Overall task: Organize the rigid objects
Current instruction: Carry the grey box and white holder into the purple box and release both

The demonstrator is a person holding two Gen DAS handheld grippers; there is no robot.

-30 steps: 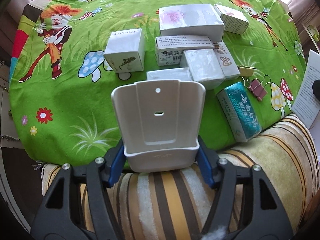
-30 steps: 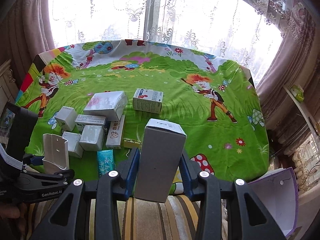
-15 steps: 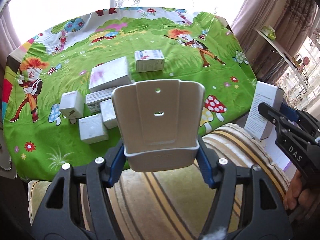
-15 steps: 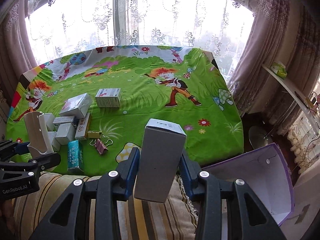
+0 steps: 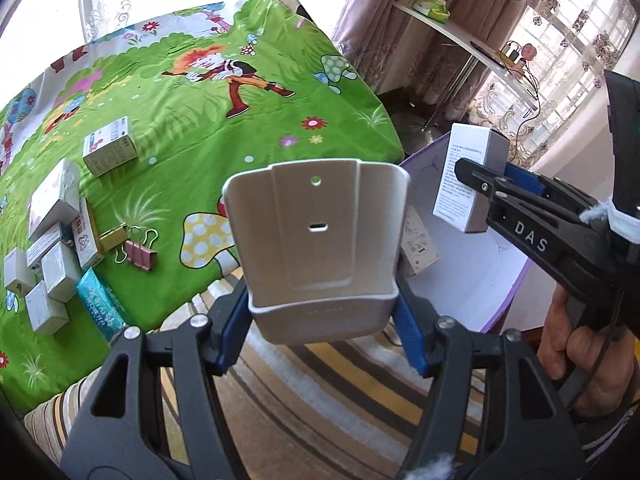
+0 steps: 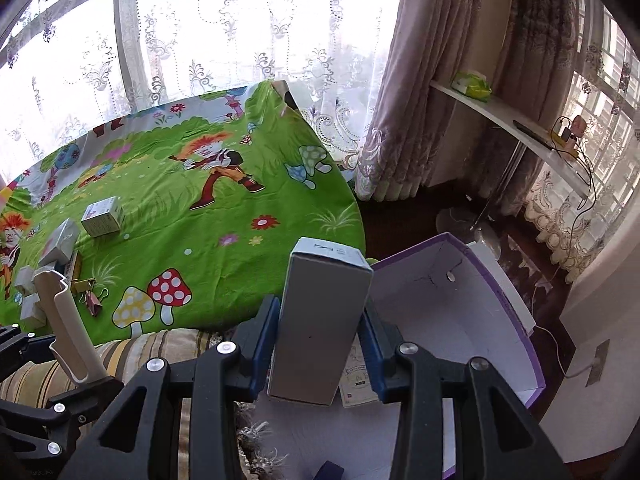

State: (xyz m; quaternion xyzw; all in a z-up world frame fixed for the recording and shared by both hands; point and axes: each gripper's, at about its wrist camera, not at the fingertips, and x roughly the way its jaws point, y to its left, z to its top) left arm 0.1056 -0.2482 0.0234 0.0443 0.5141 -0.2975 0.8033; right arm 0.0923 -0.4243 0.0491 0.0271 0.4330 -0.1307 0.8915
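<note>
Holder (image 5: 320,248) of white plastic sits clamped upright in the left tongs (image 5: 322,320); the right tongs (image 6: 320,344) grip a tall grey carton (image 6: 320,320). Both hang near the purple-edged box (image 6: 516,312), at about three o'clock from the green cartoon cloth (image 5: 192,120). To do this well, I would lower the carton first, standing it against a wall of the box beside the small printed packet (image 5: 418,240), then set the holder next to it, releasing only once each rests flat.

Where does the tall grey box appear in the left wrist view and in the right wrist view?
Left wrist view: tall grey box at the right, over the purple-edged box.
Right wrist view: at the centre, between blue pads.
Shared landmark: pink binder clip.
</note>
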